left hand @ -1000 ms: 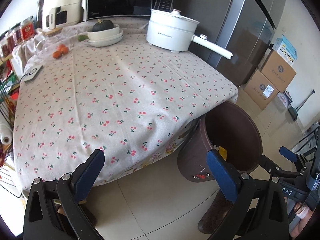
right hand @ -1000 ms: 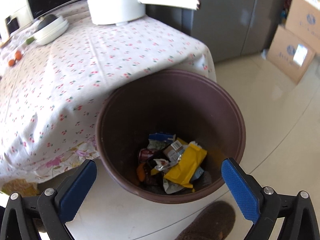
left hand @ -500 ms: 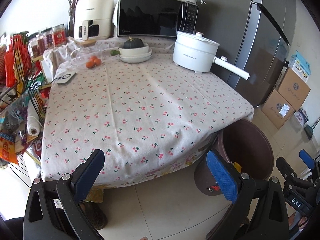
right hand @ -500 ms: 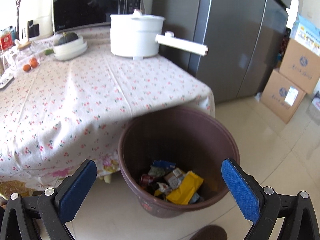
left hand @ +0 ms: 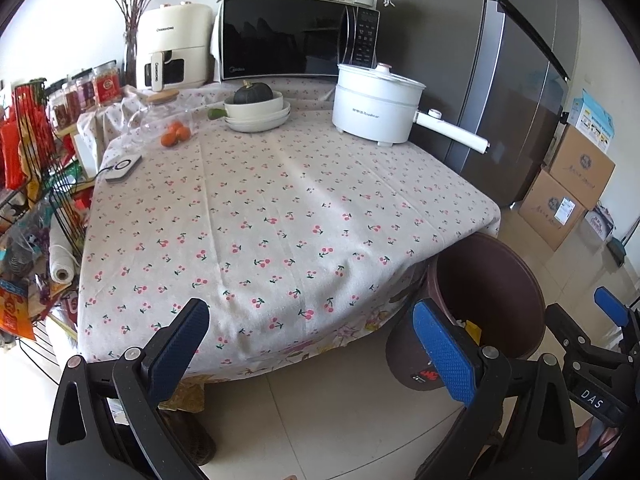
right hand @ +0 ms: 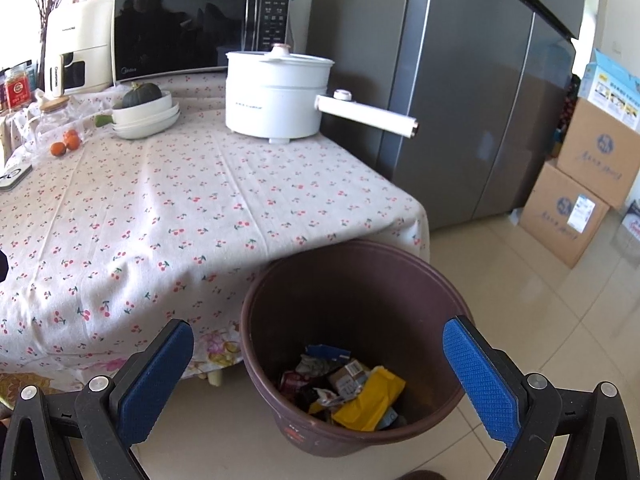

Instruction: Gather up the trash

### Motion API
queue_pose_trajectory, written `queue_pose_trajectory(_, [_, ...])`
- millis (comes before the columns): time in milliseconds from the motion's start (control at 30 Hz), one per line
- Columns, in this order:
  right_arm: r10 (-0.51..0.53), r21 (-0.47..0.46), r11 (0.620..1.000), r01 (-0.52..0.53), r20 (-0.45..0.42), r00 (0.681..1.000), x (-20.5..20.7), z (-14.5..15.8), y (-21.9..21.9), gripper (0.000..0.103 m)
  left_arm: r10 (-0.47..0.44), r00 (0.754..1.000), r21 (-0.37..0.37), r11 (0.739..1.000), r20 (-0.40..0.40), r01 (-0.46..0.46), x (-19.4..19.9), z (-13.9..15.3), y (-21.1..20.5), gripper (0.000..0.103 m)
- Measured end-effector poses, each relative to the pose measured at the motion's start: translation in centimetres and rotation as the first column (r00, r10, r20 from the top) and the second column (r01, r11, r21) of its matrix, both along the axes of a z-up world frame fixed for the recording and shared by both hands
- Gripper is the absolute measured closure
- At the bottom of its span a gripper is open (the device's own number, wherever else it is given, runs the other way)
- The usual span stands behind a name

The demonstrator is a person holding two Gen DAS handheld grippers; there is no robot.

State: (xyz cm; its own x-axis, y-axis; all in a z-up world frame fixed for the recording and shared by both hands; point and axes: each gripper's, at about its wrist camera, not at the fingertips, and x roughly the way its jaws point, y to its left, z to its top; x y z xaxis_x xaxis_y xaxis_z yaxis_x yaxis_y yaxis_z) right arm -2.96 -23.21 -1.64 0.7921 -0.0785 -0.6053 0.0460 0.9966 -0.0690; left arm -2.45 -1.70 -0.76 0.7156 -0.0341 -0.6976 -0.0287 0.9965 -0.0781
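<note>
A brown round trash bin (right hand: 352,280) stands on the floor by the table's near right corner. Crumpled wrappers (right hand: 348,388) lie at its bottom, among them a yellow one (right hand: 370,398). My right gripper (right hand: 316,384) hovers open above and in front of the bin, nothing between its blue pads. My left gripper (left hand: 308,350) is open too, held back from the table's front edge, empty. In the left wrist view the bin (left hand: 488,280) sits at the right, and the right gripper (left hand: 580,332) shows past it.
The table with a cherry-print cloth (left hand: 280,208) carries a white electric pot (left hand: 376,108), stacked bowls with a dark squash (left hand: 256,114), oranges (left hand: 176,136), a microwave (left hand: 296,36). A fridge (right hand: 460,92) and cardboard boxes (right hand: 580,188) stand right. A cluttered wire rack (left hand: 32,200) stands left.
Both grippers have drawn back and lifted away from the bin and table, so more of the room shows. Both stayed open and empty.
</note>
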Motion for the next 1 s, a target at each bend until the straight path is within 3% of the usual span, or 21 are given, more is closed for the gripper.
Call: queue_pose_trajectory(1000, [-0.005,-0.005,1.0,0.005,0.01,1.0,-0.25,-0.06,0.05,0.001,-0.032,0.999,0.002,0.999,-0.025,0.032,-0.1,-0.38,-0.48,0.0])
